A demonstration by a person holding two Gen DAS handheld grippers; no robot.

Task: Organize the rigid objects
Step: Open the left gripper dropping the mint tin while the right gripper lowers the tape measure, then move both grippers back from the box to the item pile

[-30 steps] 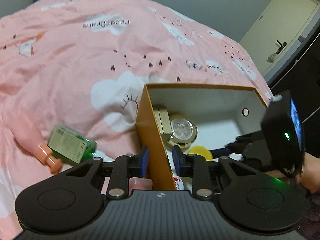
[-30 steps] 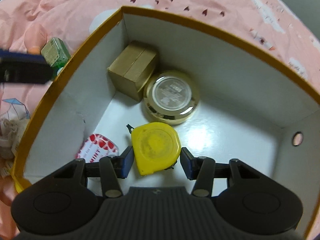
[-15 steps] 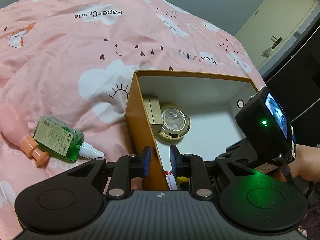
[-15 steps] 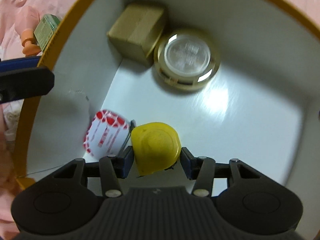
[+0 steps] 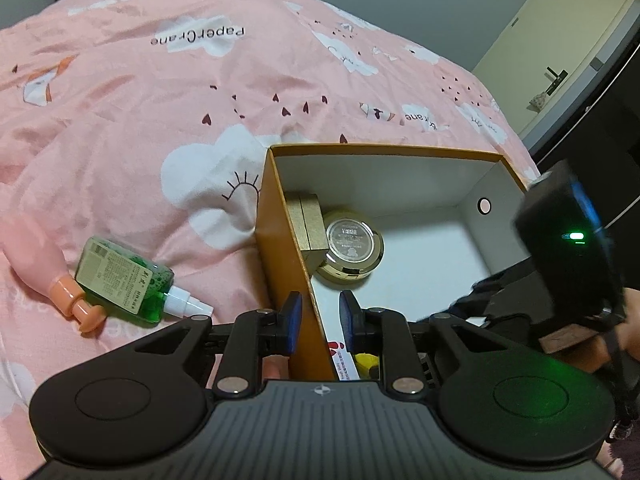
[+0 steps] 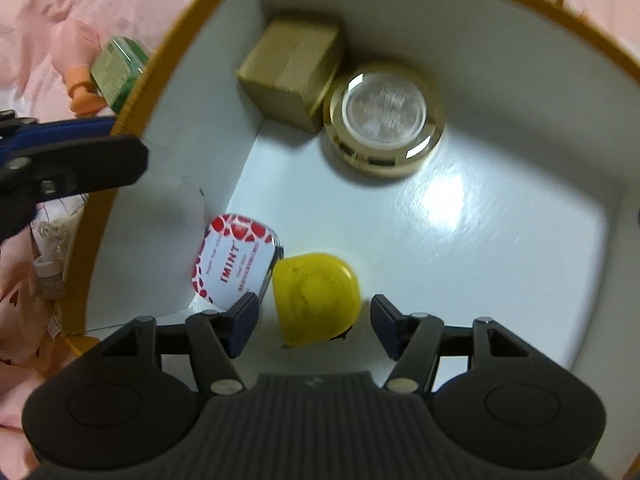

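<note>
An orange box with a white inside [image 5: 384, 150] stands on the pink bed cover. My left gripper [image 5: 320, 312] is shut on its left wall, one finger inside and one outside. Inside the box, my right gripper [image 6: 315, 314] points straight down. Its jaws are opening around a yellow tape measure [image 6: 316, 296], which rests on the box floor with a gap to each pad. A red-and-white mint tin [image 6: 236, 264] lies just left of it. A gold carton [image 6: 292, 64] and a round gold jar [image 6: 384, 116] sit in the far corner.
A green spray bottle [image 5: 124, 280] lies on the cover left of the box, against a pink toy with orange feet [image 5: 36, 256]. A door [image 5: 560, 52] shows at the far right. The right half of the box floor [image 6: 500, 232] is bare.
The right jaws have widened and let go of the yellow tape measure, now lying on the box floor beside the mint tin. The left gripper has stayed on the box wall.
</note>
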